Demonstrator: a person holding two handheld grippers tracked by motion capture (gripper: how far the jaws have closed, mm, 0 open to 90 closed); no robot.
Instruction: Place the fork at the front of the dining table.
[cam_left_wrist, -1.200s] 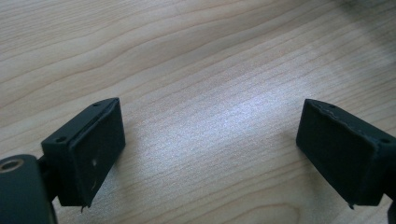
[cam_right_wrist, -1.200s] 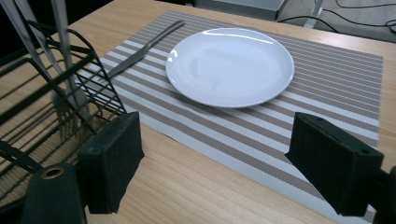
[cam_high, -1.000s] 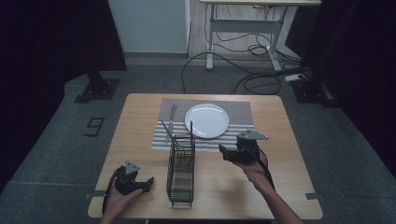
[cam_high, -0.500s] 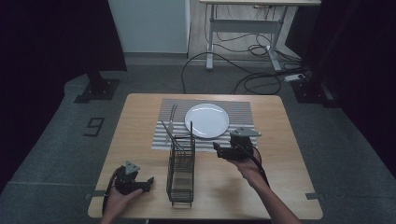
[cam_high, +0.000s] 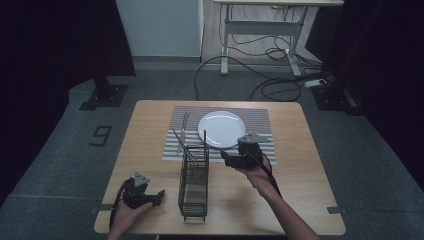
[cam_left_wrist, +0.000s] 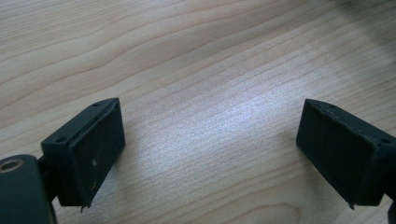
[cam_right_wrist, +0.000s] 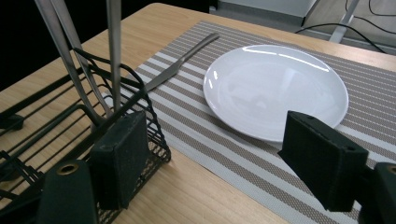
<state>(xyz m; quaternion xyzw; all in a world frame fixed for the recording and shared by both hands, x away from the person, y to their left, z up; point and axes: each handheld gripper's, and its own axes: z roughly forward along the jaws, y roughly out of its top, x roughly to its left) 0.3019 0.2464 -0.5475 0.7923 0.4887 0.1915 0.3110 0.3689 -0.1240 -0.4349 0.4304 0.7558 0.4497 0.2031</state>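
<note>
left gripper (cam_high: 161, 193), near table (cam_high: 310, 185) front edge: jaws wide apart, nothing held, bare wood beneath. black wire rack (cam_high: 194, 182): upright, mid-table, cutlery (cam_right_wrist: 113, 51) standing in far end. right gripper (cam_high: 225, 158): jaws wide, empty, now nearer rack than a second ago. white plate (cam_high: 221, 128): empty, on striped placemat (cam_high: 257, 120); knife (cam_right_wrist: 180, 63) beside.

My left gripper (cam_high: 159, 195) sits low at the bench's (cam_high: 300, 200) near edge, fingers (cam_left_wrist: 88, 149) spread wide; my right gripper (cam_high: 225, 159), farther in, gapes too.
</note>
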